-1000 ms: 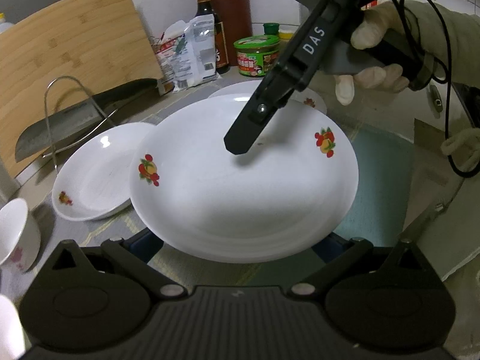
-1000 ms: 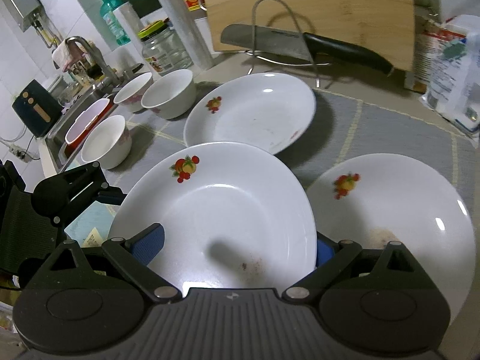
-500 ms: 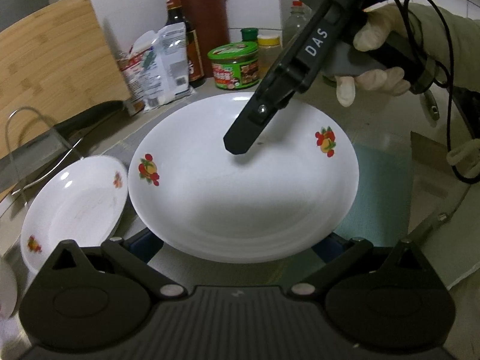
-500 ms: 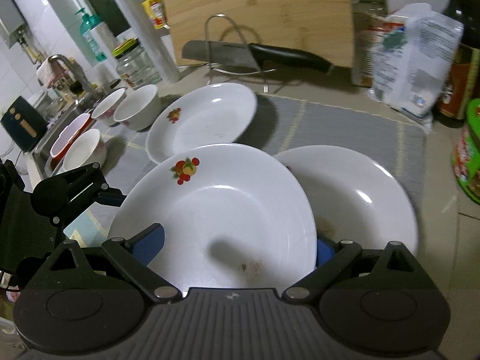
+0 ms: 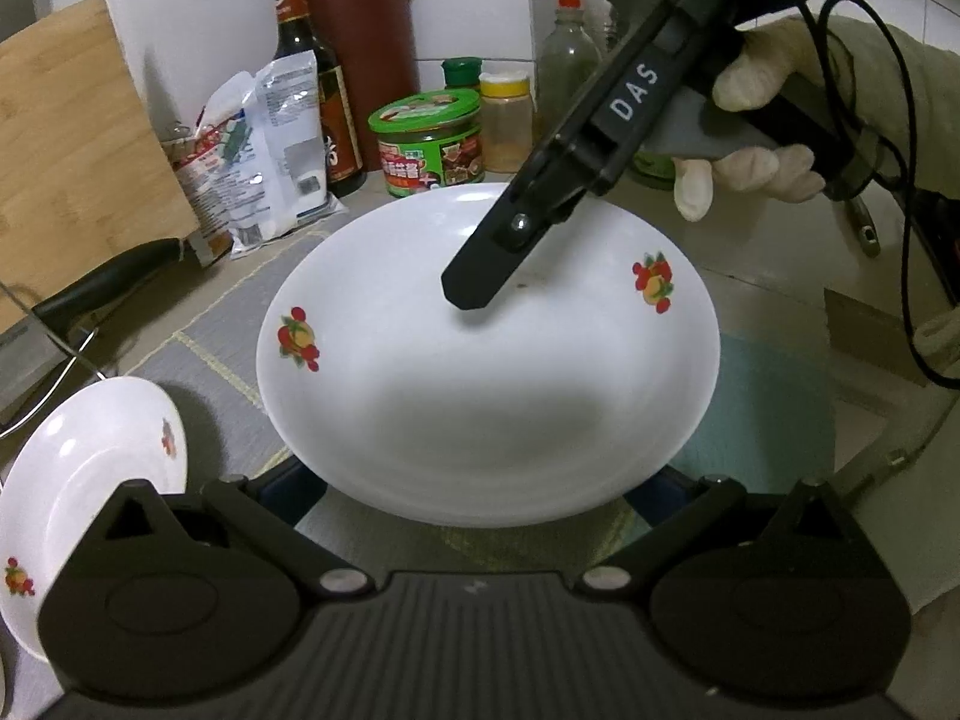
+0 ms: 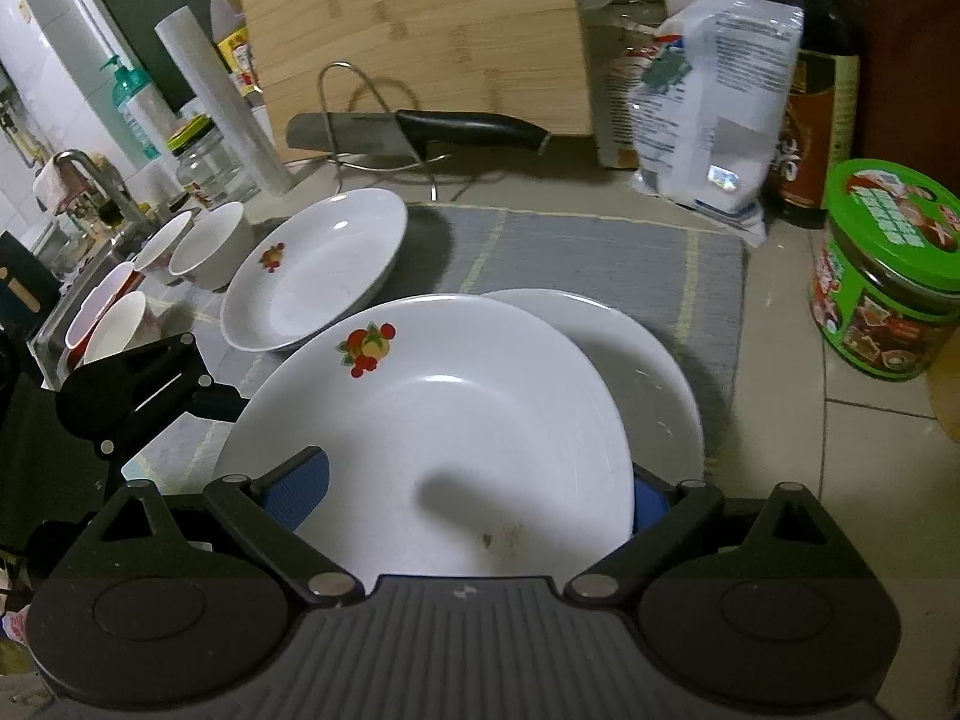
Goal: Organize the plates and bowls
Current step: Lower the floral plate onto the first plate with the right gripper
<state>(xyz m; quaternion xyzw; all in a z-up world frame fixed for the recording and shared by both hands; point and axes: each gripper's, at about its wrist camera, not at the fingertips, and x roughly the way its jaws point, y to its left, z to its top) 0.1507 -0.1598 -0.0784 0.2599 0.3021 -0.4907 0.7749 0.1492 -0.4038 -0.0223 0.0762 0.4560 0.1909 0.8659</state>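
Kitchen counter, grey mat (image 6: 600, 252) | fruit-print plate (image 6: 444, 420) raised above mat, lying between both tools | left gripper (image 5: 474, 480) and right gripper (image 6: 474, 492) each spread wide, clamped on opposite plate rims | second plate (image 6: 654, 372) underneath, third plate (image 6: 312, 276) beside.

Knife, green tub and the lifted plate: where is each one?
knife (image 6: 474, 127): right wrist view, on its black handle.
green tub (image 5: 429, 144): left wrist view, on its label.
lifted plate (image 5: 480, 408): left wrist view, on its white middle.
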